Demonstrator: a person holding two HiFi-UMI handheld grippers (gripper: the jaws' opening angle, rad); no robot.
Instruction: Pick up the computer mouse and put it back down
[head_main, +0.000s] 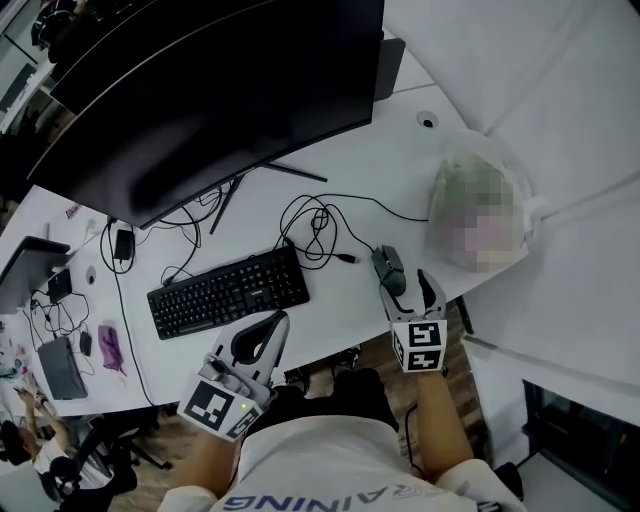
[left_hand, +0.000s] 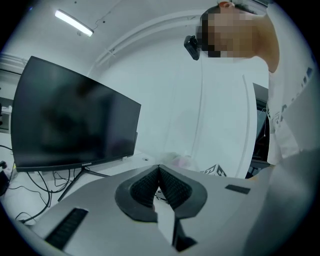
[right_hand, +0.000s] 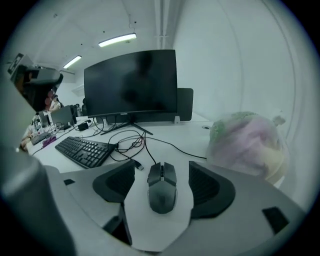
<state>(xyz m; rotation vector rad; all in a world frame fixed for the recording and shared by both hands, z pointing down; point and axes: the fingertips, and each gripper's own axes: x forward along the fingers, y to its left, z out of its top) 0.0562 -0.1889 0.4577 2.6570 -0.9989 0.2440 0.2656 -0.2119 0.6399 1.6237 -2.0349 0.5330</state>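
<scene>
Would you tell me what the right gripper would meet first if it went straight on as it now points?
Probably the computer mouse, lying on the desk between the open jaws of the right gripper.

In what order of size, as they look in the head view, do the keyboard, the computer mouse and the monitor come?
1. monitor: by far the largest, though it stands up nearer the camera, which adds to its look.
2. keyboard: clearly smaller.
3. computer mouse: the smallest.
</scene>
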